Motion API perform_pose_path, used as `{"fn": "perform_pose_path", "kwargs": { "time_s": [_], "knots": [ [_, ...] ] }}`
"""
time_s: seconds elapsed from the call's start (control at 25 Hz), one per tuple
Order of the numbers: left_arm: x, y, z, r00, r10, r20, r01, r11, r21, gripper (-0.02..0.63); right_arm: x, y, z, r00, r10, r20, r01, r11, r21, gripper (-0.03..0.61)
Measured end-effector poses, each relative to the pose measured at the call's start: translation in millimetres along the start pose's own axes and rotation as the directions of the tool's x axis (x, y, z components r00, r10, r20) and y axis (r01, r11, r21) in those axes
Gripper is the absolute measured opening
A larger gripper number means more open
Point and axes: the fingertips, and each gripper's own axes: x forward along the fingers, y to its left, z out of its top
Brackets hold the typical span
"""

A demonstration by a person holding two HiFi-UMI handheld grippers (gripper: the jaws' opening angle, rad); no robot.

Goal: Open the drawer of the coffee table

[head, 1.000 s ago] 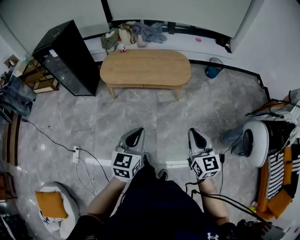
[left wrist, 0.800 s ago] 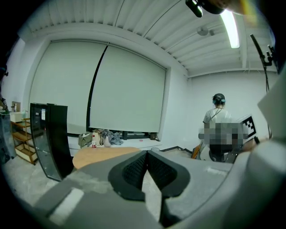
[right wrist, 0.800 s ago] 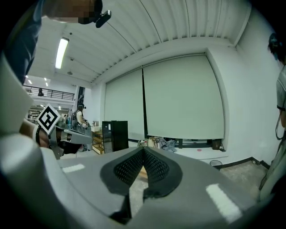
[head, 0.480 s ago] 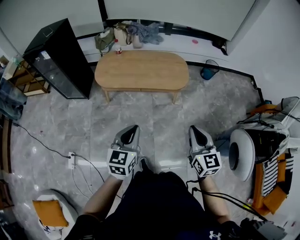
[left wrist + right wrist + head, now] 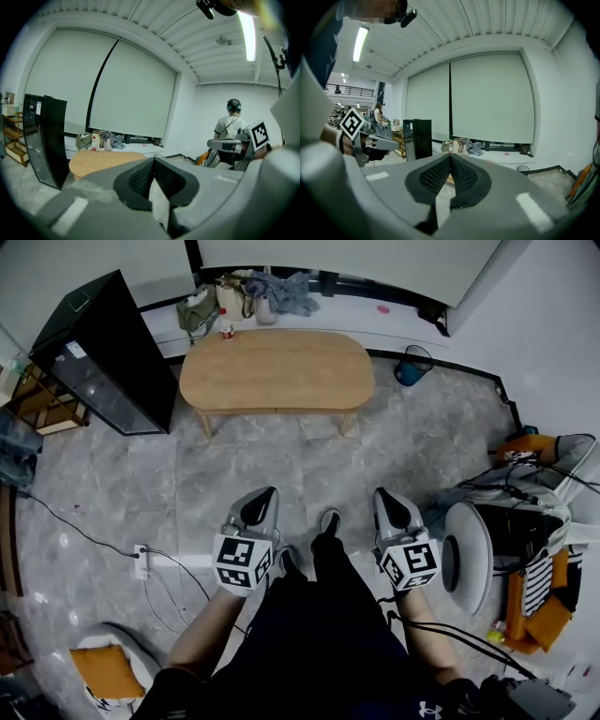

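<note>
My left tongs (image 5: 266, 496) clenched on nothing, my right tongs (image 5: 383, 495) clenched and empty too, both over the marble floor (image 5: 281, 460), well short of the oval wooden table (image 5: 277, 369) (drawer not discernible from here), black cabinet (image 5: 98, 357) beside its left end.

A black cabinet (image 5: 98, 357) stands far left, a blue bin (image 5: 411, 366) far right, clothes (image 5: 284, 289) heaped between them.

Grey stone floor (image 5: 253, 456). White wall (image 5: 553, 324). Big white blinds (image 5: 492, 98) on far wall. Tall black cabinet (image 5: 103, 352) at left, wooden shelf (image 5: 42, 401) beside it. Long ceiling light (image 5: 247, 35) on.
</note>
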Motion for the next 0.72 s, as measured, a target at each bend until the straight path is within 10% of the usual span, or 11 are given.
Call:
{"fn": "perform_pose_path", "kwargs": {
  "time_s": [0.72],
  "knots": [
    [13,31,26,0.997,0.049,0.051,-0.048,0.999,-0.020,0.002,38,-6,21,0.999,0.029,0.025,-0.028,0.999,-0.035,0.003]
  ]
}}
